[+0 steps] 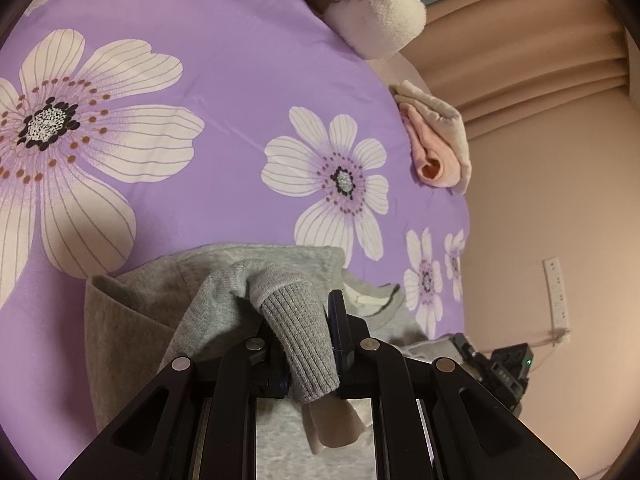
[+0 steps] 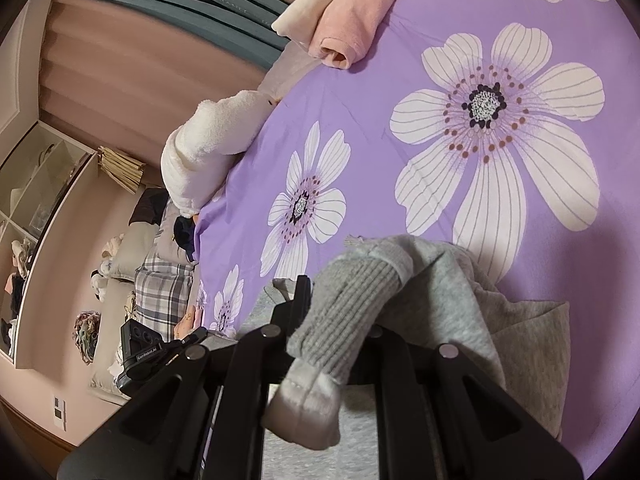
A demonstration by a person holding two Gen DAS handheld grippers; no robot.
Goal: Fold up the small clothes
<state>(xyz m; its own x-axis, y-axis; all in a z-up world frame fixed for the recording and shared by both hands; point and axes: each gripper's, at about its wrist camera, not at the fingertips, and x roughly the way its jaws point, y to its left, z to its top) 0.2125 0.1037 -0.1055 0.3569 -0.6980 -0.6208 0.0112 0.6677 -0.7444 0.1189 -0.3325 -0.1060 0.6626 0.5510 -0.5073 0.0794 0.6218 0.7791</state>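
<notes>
Left wrist view: our left tongs (image 1: 306,320) are clamped tight on one ribbed cuff (image 1: 298,334) of the grey sweatshirt (image 1: 160,304), which lies on the purple flowered bedspread (image 1: 224,80). Right wrist view: our right tongs (image 2: 340,304) pinch the other ribbed cuff (image 2: 352,300) just as tightly, sleeve draped over them. Folded pink and cream clothes (image 2: 352,20) sit near the bed's far edge.

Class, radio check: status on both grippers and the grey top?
Left gripper shut on a ribbed cuff. Right gripper shut on the other cuff. Grey sweatshirt on purple bedspread. Nothing blocking.
</notes>
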